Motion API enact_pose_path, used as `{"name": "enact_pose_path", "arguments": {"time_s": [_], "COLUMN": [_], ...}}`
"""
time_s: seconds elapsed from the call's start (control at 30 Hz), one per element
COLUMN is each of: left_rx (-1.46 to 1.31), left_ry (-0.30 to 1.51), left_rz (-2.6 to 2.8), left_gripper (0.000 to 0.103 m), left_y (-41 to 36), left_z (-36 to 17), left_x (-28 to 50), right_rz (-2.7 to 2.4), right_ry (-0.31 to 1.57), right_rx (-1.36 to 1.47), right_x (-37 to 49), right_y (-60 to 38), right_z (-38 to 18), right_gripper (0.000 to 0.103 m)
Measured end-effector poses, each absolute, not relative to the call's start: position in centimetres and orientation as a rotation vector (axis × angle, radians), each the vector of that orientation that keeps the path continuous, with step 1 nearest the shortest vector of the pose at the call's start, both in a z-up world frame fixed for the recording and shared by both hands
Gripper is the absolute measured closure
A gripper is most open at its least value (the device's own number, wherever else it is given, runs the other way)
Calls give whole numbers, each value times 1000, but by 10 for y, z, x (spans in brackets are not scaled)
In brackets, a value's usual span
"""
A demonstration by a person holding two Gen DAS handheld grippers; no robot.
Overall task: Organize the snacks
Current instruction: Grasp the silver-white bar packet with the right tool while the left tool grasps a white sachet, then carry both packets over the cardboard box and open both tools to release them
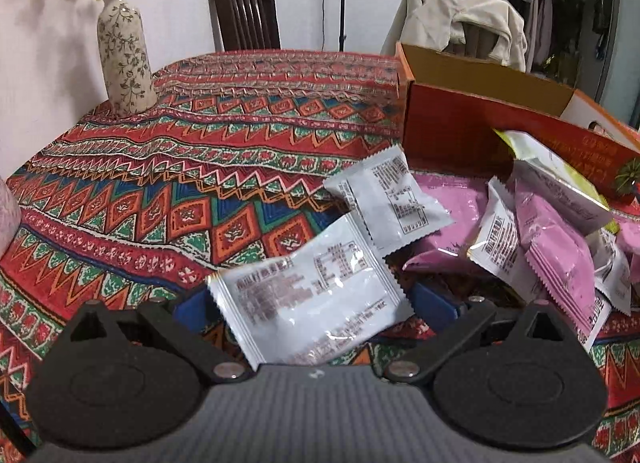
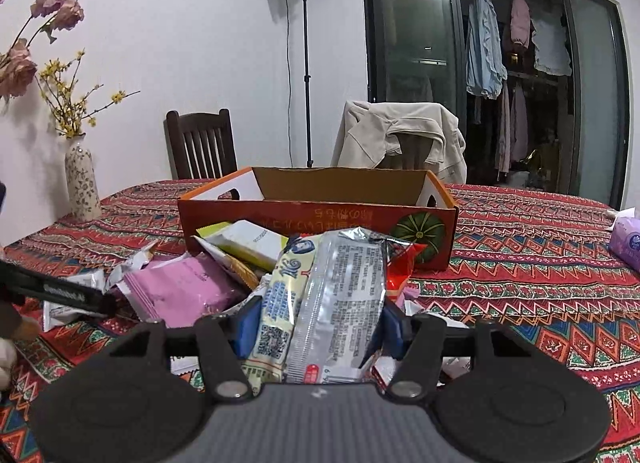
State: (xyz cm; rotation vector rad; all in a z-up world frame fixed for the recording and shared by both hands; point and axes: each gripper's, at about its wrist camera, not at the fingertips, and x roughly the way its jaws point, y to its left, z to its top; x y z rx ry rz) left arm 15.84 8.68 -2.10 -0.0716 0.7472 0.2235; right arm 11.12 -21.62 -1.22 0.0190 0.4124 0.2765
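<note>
- Right now your left gripper has its jaws closed on a white snack packet, held just above the patterned surface beside the snack pile.
- Your right gripper has its jaws clamped on a silver wrapper and a yellow-white packet together, in front of the open cardboard box.
- Carrying two at once is risky: the foil looks slippery, so one could slide out short of the box.
- The left packet is pinched by its edges and bows, so it may twist loose on a quick swing.
- Both packets cover the fingertips, so you cannot judge how deep either grip sits.
- The box floor is hidden behind its near wall, and the print on every wrapper is too blurred to read.
</note>
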Motion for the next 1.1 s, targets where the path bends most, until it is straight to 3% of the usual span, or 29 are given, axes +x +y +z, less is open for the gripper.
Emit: {"name": "enact_pose_path", "arguments": {"time_s": [0.53, 0.67, 0.7, 0.83, 1.1], "left_rx": [-96, -116, -120, -121, -112], "left_ry": [690, 671, 666, 657, 612], "left_rz": [201, 194, 194, 191, 186], "left_gripper": [23, 32, 39, 43, 62], "left_y": [91, 93, 94, 94, 91], "left_z": [-18, -16, -16, -15, -8], "left_x": [135, 126, 124, 117, 106], "right_rz": [280, 279, 279, 280, 280], "right_ry": [413, 412, 412, 409, 389], "right_rx": [21, 22, 22, 17, 2], "right_x": [112, 112, 111, 110, 106], "right_y": [-216, -216, -215, -215, -215], "right_z": [-12, -11, -12, -12, -12], "right_gripper": [44, 44, 44, 44, 44]}}
